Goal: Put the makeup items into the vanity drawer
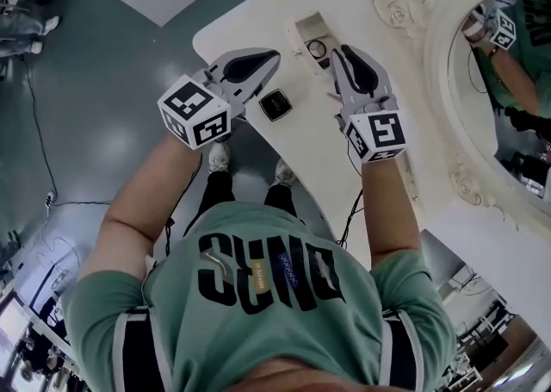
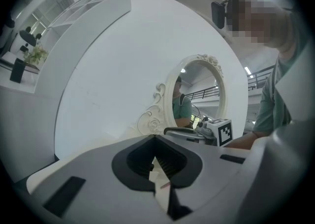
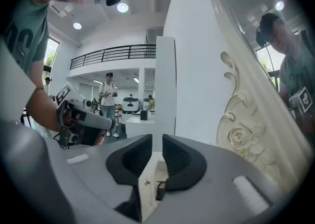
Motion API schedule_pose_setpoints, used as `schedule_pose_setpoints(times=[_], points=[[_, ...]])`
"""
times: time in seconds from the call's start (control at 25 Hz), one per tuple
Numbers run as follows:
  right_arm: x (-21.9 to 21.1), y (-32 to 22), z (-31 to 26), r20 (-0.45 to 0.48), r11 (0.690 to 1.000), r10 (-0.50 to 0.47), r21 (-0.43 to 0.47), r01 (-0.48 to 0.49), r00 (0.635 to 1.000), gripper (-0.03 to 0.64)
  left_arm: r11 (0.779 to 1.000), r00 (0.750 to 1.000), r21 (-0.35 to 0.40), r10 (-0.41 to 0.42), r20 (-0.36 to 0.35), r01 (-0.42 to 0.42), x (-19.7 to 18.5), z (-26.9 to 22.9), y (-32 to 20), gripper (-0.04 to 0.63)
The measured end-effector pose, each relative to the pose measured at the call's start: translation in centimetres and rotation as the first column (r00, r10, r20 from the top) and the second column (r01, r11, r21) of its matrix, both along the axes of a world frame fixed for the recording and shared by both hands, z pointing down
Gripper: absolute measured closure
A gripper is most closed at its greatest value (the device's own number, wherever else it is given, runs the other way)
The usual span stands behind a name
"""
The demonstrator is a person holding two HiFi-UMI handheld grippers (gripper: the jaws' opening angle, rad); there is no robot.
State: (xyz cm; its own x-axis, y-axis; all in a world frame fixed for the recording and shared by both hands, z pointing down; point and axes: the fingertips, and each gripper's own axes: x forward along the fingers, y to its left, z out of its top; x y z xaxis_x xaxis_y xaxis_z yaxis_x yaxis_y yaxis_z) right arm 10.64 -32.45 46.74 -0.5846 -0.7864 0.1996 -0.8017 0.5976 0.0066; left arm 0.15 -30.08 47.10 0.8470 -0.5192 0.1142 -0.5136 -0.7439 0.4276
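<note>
White table (image 1: 318, 145) with round mirror (image 1: 508, 71). Left gripper (image 1: 269, 61), fingers pressed together, empty. Right gripper (image 1: 344, 56), fingers spread, empty, over the open drawer (image 1: 303, 27). Small black compact (image 1: 275, 104) flat on the table, between both grippers, just beside the left one, in no fingers.

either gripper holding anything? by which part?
Nothing is held. The left gripper has its jaws together and empty; the right gripper has its jaws apart, with only the drawer seen through the gap.
</note>
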Motion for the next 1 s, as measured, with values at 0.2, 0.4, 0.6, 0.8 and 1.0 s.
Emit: schedule_pose_setpoints(times=[0.2,0.4,0.6,0.8,1.0], points=[[1.2,4.4,-4.5,0.022,1.0,-0.014,0.0,0.014,1.0,0.541,0.999,1.0,0.036,-0.005,0.0,0.005,-0.4,-4.5,3.6,0.595],[2.2,9.0,-9.5,0.017,1.0,-0.03,0.005,0.03,0.999,0.541,0.994,1.0,0.105,-0.01,0.006,0.01,-1.9,-9.9,6.5,0.595],[2.4,14.0,-13.5,0.005,0.998,-0.06,-0.011,0.06,0.998,0.541,0.985,0.999,0.167,-0.033,-0.001,0.033,-4.0,-14.5,9.7,0.595],[3.0,17.3,-16.1,0.016,0.998,-0.06,-0.013,0.061,0.998,0.543,0.979,0.999,0.199,-0.042,-0.026,0.046,-5.8,-16.7,12.1,0.595],[3.6,19.0,-16.4,0.085,1.0,-0.015,-0.02,0.017,0.996,0.587,0.981,0.999,0.187,-0.039,-0.024,0.043,-6.8,-16.2,13.8,0.595]])
